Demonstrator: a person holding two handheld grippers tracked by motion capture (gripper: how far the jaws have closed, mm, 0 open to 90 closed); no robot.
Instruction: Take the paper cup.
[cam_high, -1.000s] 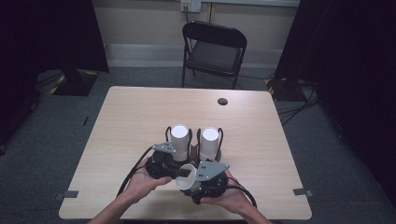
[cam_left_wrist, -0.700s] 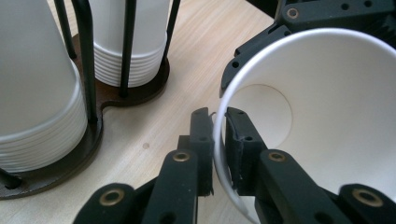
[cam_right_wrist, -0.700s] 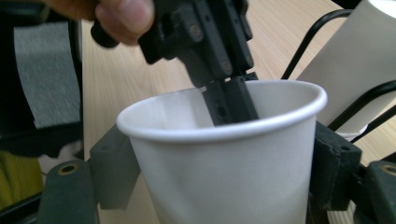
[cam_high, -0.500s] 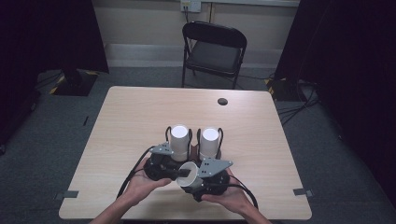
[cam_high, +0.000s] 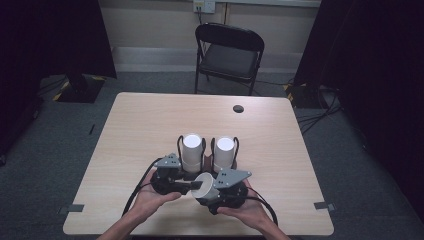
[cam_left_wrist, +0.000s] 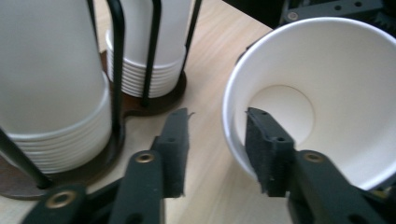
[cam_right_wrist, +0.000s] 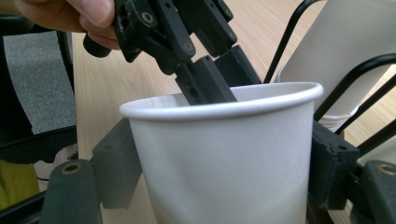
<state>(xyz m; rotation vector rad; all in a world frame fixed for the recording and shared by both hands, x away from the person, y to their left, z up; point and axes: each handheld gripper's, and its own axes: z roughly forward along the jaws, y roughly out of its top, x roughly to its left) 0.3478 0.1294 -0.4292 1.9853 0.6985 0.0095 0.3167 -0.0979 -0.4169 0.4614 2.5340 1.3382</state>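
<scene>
My right gripper (cam_right_wrist: 224, 163) is shut on a white paper cup (cam_right_wrist: 224, 158), one pad on each side of its wall. In the high view this cup (cam_high: 203, 186) lies tilted, mouth toward the left gripper (cam_high: 192, 186). The left gripper (cam_left_wrist: 217, 126) is open and straddles the cup's rim (cam_left_wrist: 229, 116), with one finger inside the cup (cam_left_wrist: 327, 93) and the other outside. Just behind stand two stacks of white cups (cam_high: 191, 150) (cam_high: 224, 152) in a black wire holder (cam_left_wrist: 116, 56) on a dark wooden base (cam_left_wrist: 159, 100).
A small dark round disc (cam_high: 238, 108) sits on the wooden table (cam_high: 140, 125) at the far right. A black folding chair (cam_high: 229, 52) stands beyond the far edge. Cables trail from both grippers toward the front edge (cam_high: 260, 205).
Both hands have drifted slightly toward the table's front edge, still close together. The cup stays in the right gripper, with the left jaws at its mouth.
</scene>
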